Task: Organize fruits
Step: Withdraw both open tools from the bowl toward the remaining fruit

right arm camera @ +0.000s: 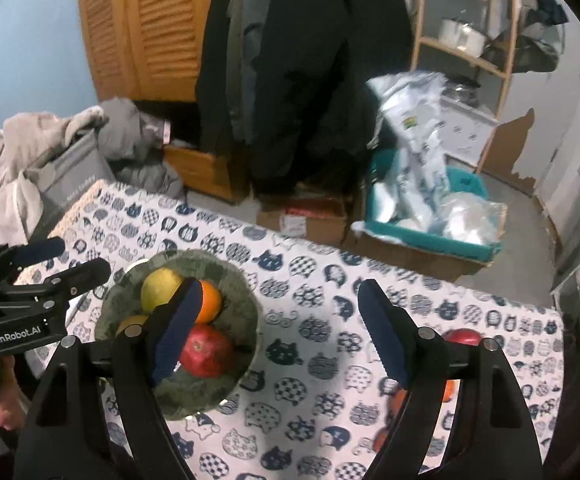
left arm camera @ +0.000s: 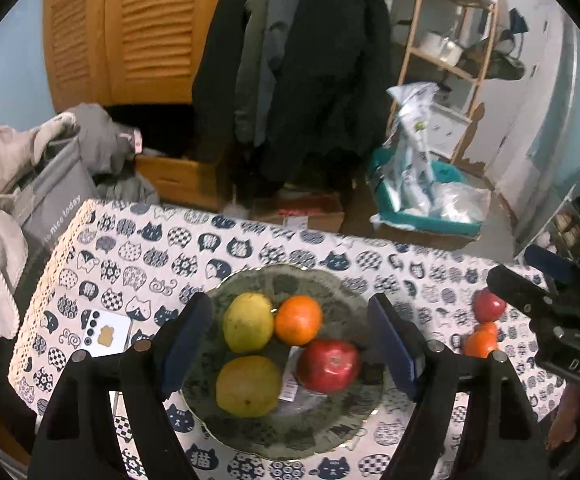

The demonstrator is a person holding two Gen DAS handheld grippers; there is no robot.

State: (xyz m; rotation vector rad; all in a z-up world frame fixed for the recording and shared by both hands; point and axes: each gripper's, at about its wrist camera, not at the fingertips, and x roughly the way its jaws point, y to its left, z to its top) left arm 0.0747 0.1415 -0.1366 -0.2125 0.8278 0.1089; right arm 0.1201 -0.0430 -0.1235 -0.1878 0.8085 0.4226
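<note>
A dark patterned plate (left arm camera: pixel 322 432) on the cat-print tablecloth holds two yellow fruits (left arm camera: pixel 248 322), an orange (left arm camera: pixel 298 318) and a red apple (left arm camera: pixel 328 364). My left gripper (left arm camera: pixel 290 304) hangs open above the plate, nothing between its fingers. A loose red apple (left arm camera: pixel 488 306) and small oranges (left arm camera: pixel 480 342) lie on the cloth to the right. My right gripper (right arm camera: pixel 282 292) is open and empty over bare cloth, between the plate (right arm camera: pixel 230 280) and the loose apple (right arm camera: pixel 462 336). Its right finger partly hides the loose oranges (right arm camera: pixel 448 390).
A white card-like item (left arm camera: pixel 108 334) lies on the cloth left of the plate. Beyond the table's far edge are a grey bag with clothes (left arm camera: pixel 50 200), cardboard boxes (left arm camera: pixel 302 216) and a teal bin (left arm camera: pixel 422 208). Dark coats hang behind.
</note>
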